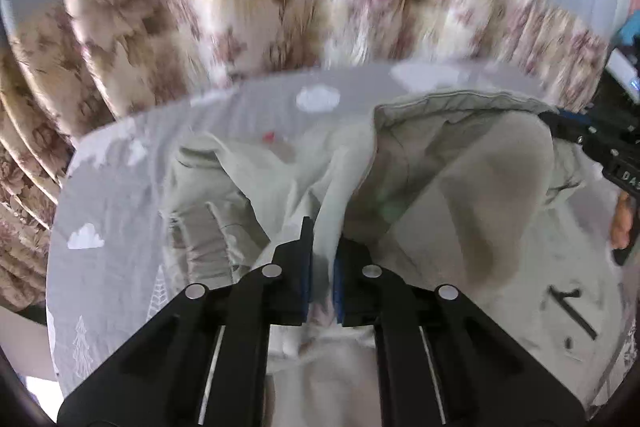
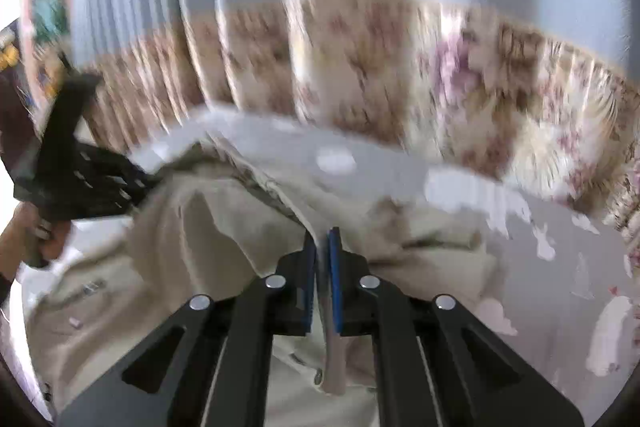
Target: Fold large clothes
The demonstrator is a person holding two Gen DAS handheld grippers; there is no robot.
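Both views are motion-blurred; the floral curtain (image 1: pixel 280 15) behind is smeared. The pale garment (image 1: pixel 460 195) lies bunched on the grey sheet (image 1: pixel 108 195), its near part cut off below. Bare sheet lies open to the left and beyond. The left gripper (image 1: pixel 322 247) is clamped on a fabric fold. The right gripper (image 2: pixel 322 247) likewise pinches a seam ridge.

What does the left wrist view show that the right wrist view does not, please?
Only the left wrist view shows the left gripper pinching a fold, plus a black mark on the cloth. Only the right wrist view shows the right gripper clamped on another fold. Both show the pale garment, grey bedsheet and floral curtain.
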